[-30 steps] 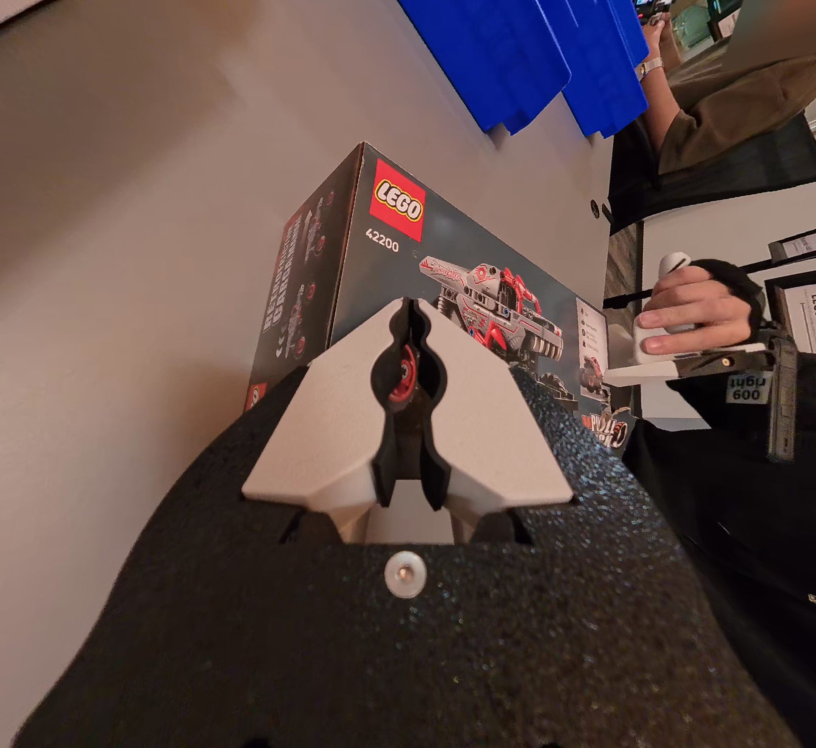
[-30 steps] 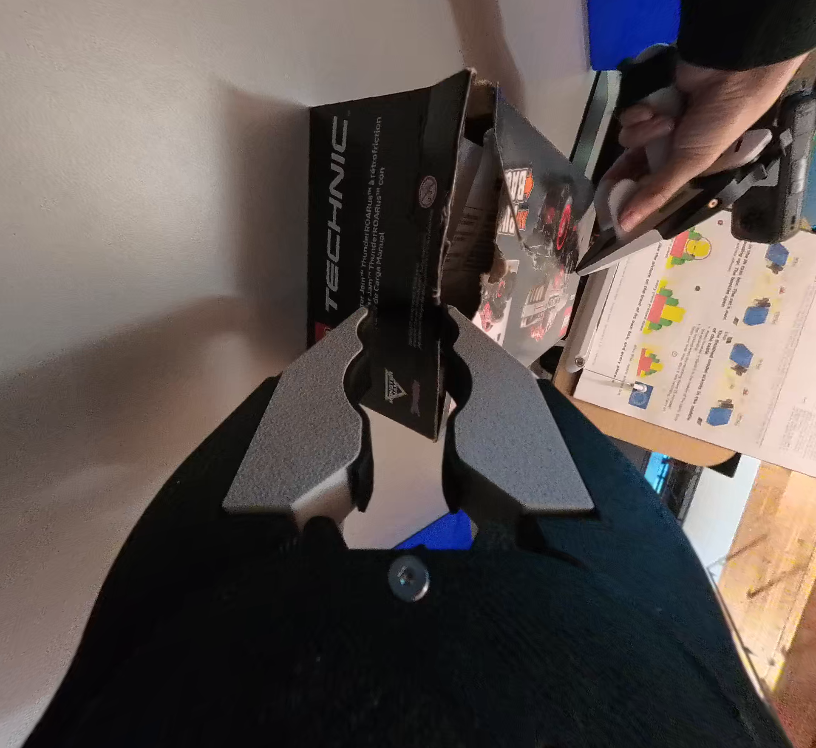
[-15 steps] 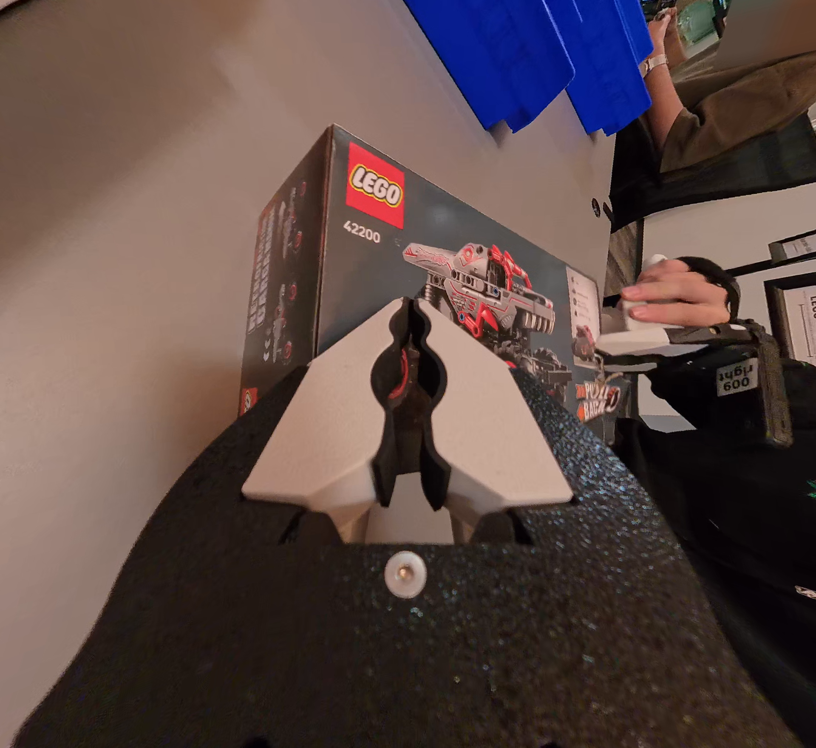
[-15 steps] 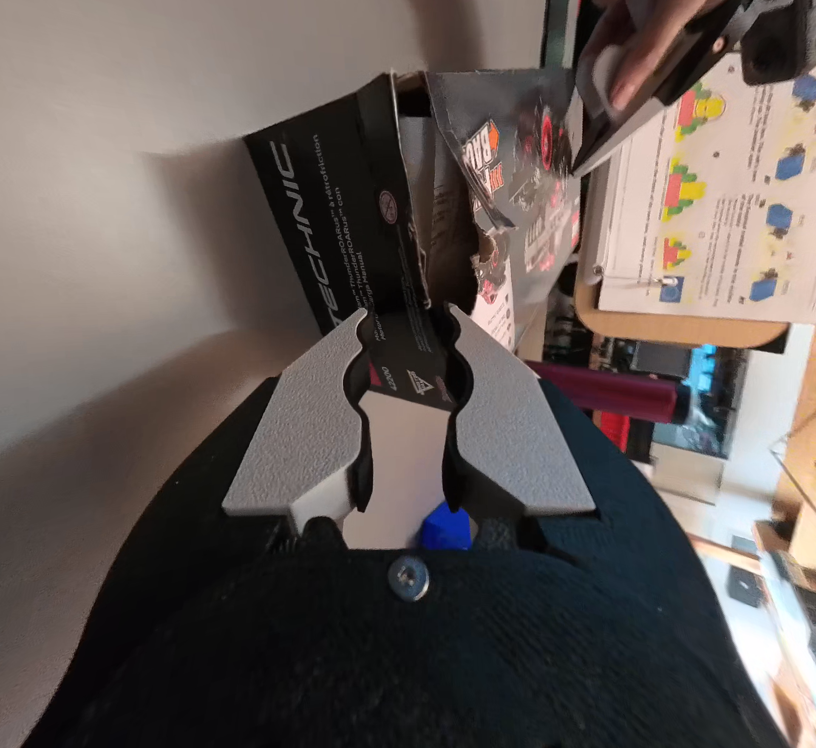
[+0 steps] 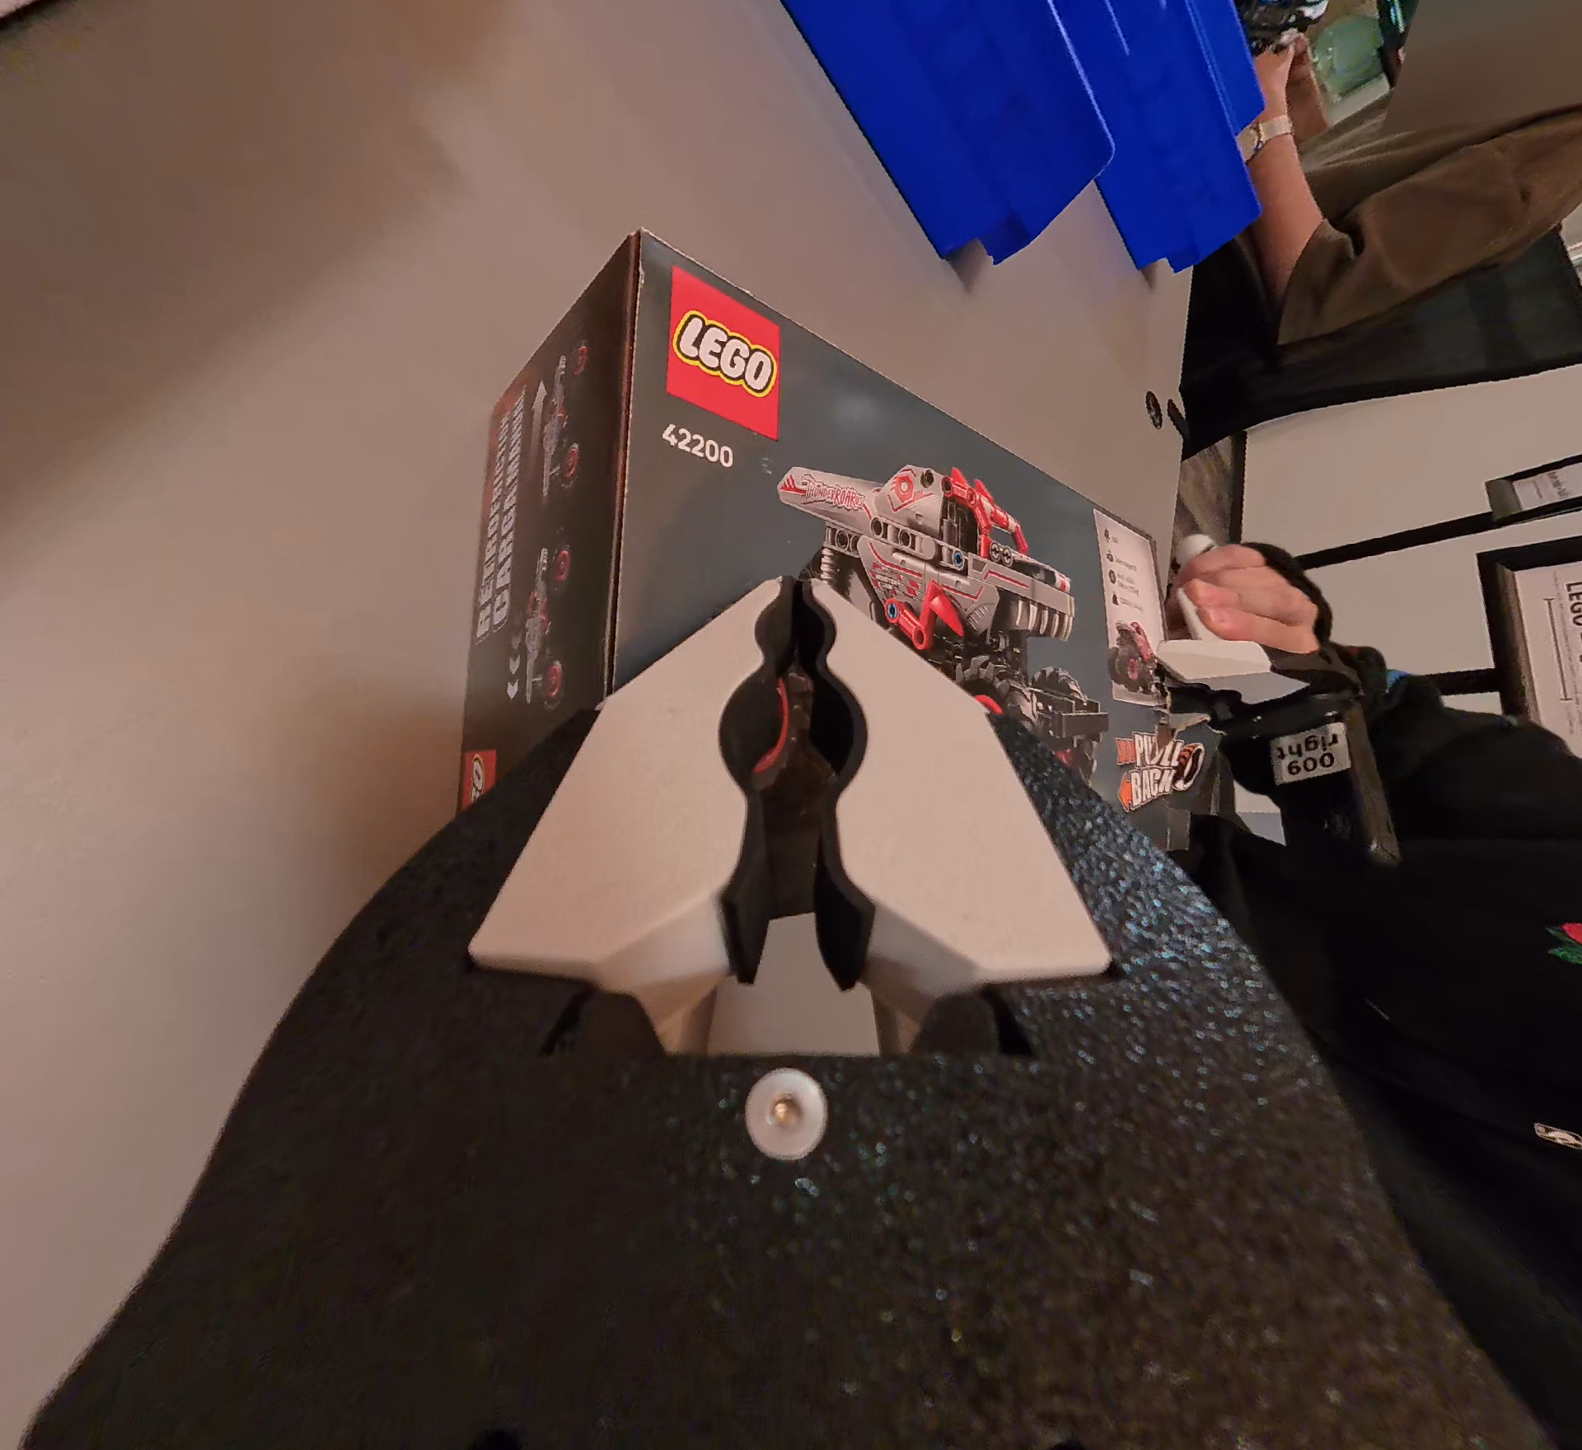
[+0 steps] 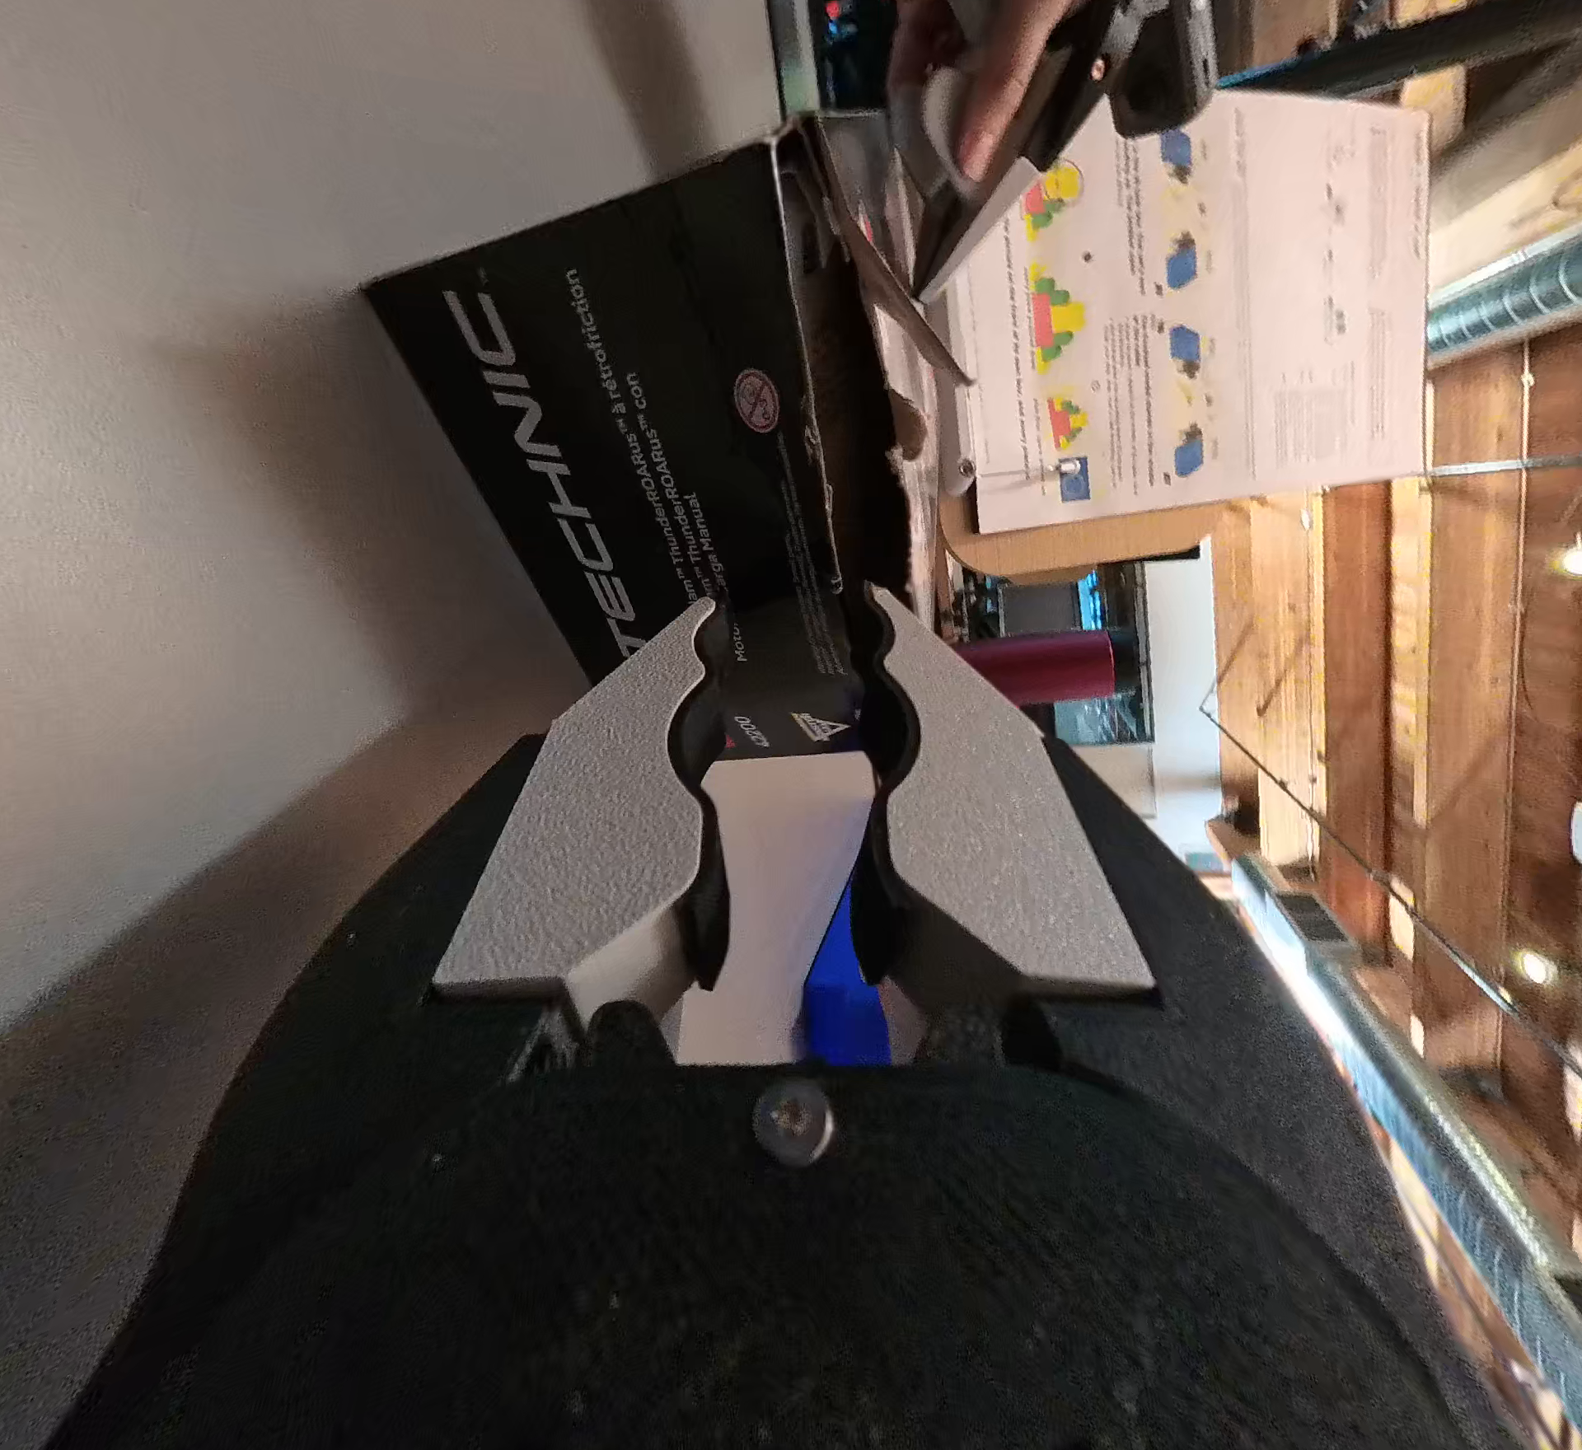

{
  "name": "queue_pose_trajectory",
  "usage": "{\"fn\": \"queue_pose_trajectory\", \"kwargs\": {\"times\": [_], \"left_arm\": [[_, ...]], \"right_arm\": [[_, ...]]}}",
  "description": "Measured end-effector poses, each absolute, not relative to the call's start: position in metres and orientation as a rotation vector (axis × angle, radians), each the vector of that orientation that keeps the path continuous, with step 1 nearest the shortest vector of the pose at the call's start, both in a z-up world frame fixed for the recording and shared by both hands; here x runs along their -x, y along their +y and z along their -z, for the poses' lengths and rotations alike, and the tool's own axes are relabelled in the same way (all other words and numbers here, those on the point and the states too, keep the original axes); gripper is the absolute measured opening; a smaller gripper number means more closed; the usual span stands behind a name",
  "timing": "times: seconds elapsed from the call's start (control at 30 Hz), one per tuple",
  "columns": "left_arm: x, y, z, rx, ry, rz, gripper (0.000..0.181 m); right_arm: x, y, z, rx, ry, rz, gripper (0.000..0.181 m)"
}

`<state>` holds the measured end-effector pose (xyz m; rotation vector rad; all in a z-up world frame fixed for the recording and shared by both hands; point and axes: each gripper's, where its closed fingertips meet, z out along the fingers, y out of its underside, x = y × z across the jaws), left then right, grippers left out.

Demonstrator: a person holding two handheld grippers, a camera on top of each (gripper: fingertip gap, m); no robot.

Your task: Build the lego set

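Lego box [image 5: 856, 519] at frame center, long axis running toward right; left gripper [image 5: 800, 613] pressed together on its near edge, right gripper [image 6: 792, 621] spread at the torn-open end.

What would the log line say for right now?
phase: opening lego box | left gripper: shut, at box front | right gripper: jaws apart around box corner, grip unclear | box end: torn open

The way ahead of the left gripper [image 5: 796, 604] is blocked by the Lego box [image 5: 770, 519]. Bare table [image 5: 257, 382] is left free to the box's left. Farther off, the blue bins [image 5: 984, 56] stand as obstacles; the box's right end is occupied by the right gripper [image 5: 1198, 660].
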<state>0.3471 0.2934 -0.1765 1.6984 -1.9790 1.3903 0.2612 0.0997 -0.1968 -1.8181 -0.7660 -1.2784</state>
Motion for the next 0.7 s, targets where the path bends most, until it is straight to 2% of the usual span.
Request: {"fn": "queue_pose_trajectory", "kwargs": {"times": [0.2, 0.4, 0.57, 0.7], "left_arm": [[-0.348, 0.292, 0.177, -1.697, -1.979, -1.378, 0.0], [-0.348, 0.292, 0.177, -1.7, -1.979, -1.379, 0.0], [-0.348, 0.291, 0.177, -1.689, -1.975, -1.376, 0.0], [-0.348, 0.291, 0.177, -1.687, -1.974, -1.37, 0.0]], "right_arm": [[-0.258, 0.1, 0.196, 1.814, -0.847, 1.149, 0.028], [-0.297, 0.085, 0.18, 1.867, -1.048, 1.263, 0.009], [-0.291, 0.085, 0.178, 1.853, -1.104, 1.082, 0.006], [-0.292, 0.087, 0.18, 1.827, -1.198, 1.123, 0.007]]}}
